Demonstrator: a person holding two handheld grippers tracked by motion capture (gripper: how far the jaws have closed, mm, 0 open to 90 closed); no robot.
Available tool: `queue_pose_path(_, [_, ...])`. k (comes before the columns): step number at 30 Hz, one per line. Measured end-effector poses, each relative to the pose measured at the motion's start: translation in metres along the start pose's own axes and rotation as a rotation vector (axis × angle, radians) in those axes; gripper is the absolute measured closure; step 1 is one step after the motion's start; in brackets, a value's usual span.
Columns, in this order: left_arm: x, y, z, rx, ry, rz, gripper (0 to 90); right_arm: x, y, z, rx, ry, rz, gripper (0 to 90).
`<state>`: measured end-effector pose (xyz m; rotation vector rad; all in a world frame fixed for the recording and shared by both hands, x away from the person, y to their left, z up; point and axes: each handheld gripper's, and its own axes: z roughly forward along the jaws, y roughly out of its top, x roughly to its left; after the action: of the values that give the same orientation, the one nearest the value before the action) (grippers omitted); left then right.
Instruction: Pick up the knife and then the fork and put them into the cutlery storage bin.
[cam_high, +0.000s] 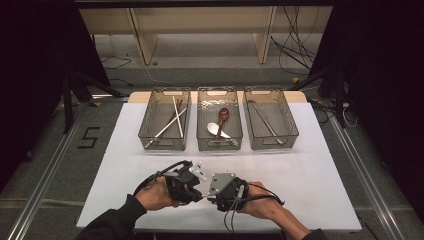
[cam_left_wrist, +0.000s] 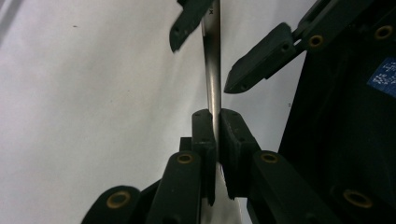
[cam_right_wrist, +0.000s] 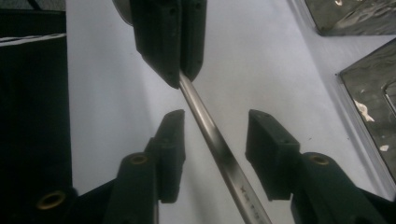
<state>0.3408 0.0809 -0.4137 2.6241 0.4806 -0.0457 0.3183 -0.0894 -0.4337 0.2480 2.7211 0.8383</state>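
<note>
While beyond: three bins (cam_high: 164, 145), chopsticks (cam_high: 170, 121), spoons (cam_high: 218, 127).

The metal handle's (cam_left_wrist: 212, 60) ends are cut off or hidden.

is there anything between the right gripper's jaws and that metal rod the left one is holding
Nothing visible. The metal rod already runs through the gap of the right gripper, whose jaws stand apart on either side of it with only bare white table behind. The left gripper is clamped on the rod further along.
</note>
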Motion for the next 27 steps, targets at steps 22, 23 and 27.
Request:
queue_pose_path(22, [-0.004, 0.001, 0.01, 0.023, -0.081, 0.054, 85.3, 0.013, -0.002, 0.003, 0.022, 0.053, -0.238, 87.3])
queue_pose_path(23, [-0.003, 0.0, 0.011, 0.024, -0.085, 0.05, 85.2, 0.013, -0.002, 0.004, 0.025, 0.057, -0.241, 87.7])
queue_pose_path(27, [-0.002, 0.001, 0.009, 0.01, -0.067, 0.04, 82.9, 0.012, -0.002, 0.004, 0.036, 0.054, -0.25, 88.0])
